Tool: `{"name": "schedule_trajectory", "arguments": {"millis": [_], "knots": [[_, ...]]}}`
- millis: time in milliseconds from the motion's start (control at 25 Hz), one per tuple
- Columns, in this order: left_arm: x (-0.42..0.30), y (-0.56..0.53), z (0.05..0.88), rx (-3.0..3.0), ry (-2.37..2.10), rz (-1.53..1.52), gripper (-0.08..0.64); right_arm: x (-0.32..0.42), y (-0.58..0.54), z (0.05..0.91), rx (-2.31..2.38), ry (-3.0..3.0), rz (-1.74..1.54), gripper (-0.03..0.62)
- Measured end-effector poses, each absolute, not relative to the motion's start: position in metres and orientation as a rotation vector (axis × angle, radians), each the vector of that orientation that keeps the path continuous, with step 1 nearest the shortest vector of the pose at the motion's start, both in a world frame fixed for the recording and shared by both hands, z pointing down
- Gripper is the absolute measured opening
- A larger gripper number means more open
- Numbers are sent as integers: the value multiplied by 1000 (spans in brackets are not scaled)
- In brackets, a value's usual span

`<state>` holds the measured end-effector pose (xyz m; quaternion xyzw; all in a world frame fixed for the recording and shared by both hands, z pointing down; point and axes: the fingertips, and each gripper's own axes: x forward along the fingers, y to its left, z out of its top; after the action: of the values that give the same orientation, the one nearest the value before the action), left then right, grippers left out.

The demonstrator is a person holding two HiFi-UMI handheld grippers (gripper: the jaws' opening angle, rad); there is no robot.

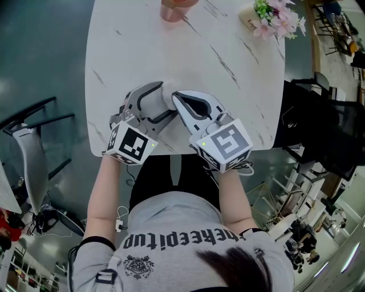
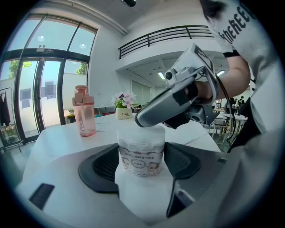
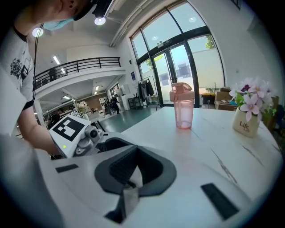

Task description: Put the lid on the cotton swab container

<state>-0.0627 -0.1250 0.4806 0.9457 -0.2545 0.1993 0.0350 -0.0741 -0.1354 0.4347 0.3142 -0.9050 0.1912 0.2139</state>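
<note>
The cotton swab container [image 2: 141,153], a white cylinder with a printed label, stands near the marble table's front edge [image 1: 171,149]. My left gripper [image 2: 141,167] is shut on it, one dark pad on each side. A translucent lid [image 2: 141,132] sits on top of it. My right gripper [image 2: 143,120] comes in from the right with its tip on that lid. Its jaws are shut together, and only a thin pale sliver shows between them in the right gripper view [image 3: 132,173]. In the head view the container [image 1: 162,98] is mostly hidden between the left gripper [image 1: 165,104] and the right gripper [image 1: 176,97].
A pink drinking bottle [image 1: 174,8] [image 3: 182,107] stands at the table's far edge. A small flower pot [image 1: 268,17] [image 3: 249,118] is at the far right corner. A dark chair [image 1: 31,122] stands on the floor to the left.
</note>
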Motion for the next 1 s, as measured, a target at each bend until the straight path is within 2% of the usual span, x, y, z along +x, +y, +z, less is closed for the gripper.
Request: {"name": "schedule_trajectory", "arguments": {"millis": [800, 1000], "knots": [[-65, -124, 479, 2896, -793, 614, 324, -76, -135, 437, 837, -2458, 530, 9], [-71, -116, 473, 2892, -806, 599, 283, -78, -134, 437, 800, -2440, 471, 11]]}}
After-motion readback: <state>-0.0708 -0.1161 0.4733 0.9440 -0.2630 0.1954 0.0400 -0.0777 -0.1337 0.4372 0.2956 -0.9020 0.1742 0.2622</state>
